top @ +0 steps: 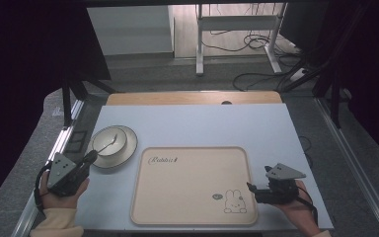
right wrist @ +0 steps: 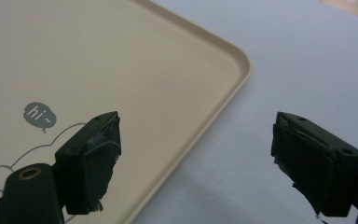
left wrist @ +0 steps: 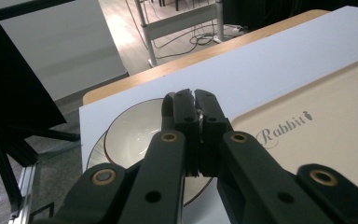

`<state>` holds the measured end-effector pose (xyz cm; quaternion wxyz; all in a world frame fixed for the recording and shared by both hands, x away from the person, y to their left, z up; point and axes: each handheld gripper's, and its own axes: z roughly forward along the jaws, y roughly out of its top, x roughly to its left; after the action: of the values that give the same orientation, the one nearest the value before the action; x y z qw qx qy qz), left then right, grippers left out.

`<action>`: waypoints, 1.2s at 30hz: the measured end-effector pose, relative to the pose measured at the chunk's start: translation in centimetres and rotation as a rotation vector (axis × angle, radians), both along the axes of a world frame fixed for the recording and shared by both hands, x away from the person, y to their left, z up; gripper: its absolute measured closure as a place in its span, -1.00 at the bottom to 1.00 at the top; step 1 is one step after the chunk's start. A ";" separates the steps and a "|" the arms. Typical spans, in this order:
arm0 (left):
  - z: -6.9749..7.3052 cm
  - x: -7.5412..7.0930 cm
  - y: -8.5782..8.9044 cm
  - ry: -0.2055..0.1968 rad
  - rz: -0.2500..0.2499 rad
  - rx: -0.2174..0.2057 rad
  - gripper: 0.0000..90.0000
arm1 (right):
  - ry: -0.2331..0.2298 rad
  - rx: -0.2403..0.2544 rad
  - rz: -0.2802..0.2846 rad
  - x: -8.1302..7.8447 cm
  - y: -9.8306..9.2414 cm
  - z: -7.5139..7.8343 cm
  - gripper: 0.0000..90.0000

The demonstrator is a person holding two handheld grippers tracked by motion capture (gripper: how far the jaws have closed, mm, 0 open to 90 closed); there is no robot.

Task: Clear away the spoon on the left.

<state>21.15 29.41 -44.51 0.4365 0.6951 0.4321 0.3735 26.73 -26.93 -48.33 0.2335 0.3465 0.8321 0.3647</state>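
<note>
Left gripper [left wrist: 194,100] clenched empty, just short of bowl [top: 109,141]; right gripper [right wrist: 196,154] released, straddling tray [right wrist: 235,79] rim. Bowl likely ceramic, slippery, fragile: take rim.

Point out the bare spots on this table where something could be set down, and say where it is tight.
The beige rectangular tray is bare across its middle, between its "Rabbit" lettering and rabbit drawing. The pale blue tabletop is free behind the tray, up to the wooden strip. It is tight at the left, where the cream bowl with a spoon sits on its plate beside the shut left gripper.
</note>
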 end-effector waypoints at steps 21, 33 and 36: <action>0.9 -0.5 -1.8 -0.015 -0.074 -0.006 0.99 | 0.001 -0.004 -0.002 0.0 -0.1 0.0 -0.64; 1.0 -0.5 -3.1 -0.011 -0.112 0.001 0.99 | 0.003 -0.011 -0.005 0.0 -0.1 -0.1 -0.64; 0.9 -0.5 -3.5 -0.008 -0.124 0.005 0.99 | 0.003 -0.011 -0.005 0.0 -0.1 -0.1 -0.64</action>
<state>20.67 25.93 -43.62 0.4587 0.7202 0.3857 0.3496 26.78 -26.98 -48.41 0.2351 0.3477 0.8336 0.3592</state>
